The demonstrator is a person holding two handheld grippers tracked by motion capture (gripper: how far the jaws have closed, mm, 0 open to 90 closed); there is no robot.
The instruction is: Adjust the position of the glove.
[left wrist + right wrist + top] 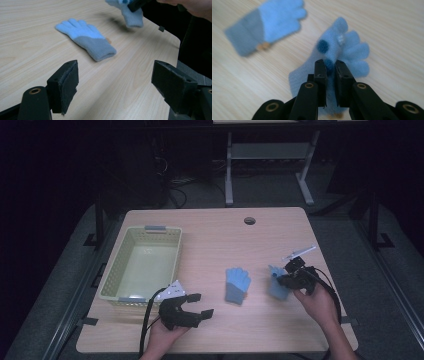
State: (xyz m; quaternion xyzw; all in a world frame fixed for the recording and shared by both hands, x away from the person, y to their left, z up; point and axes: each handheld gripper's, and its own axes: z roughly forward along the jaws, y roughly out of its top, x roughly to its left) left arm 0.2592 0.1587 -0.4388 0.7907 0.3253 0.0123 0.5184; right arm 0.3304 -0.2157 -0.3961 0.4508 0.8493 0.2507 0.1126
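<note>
Two light-blue knit gloves with grey cuffs are in view. One glove [237, 285] lies flat in the middle of the wooden table [220, 237]; the left gripper view has it [86, 38] ahead of the jaws. The other glove [276, 282] hangs a little above the table, pinched in my right gripper [281, 279], whose jaws are shut on its palm [342, 50] near two dark blue dots. My left gripper [197, 304] sits near the front edge, left of the flat glove, jaws wide apart with nothing between them.
A pale green plastic basket [140, 265] stands on the left part of the table, next to my left hand. A round cable hole [249, 220] is near the far edge. A white pen-like object [299, 253] lies behind my right gripper.
</note>
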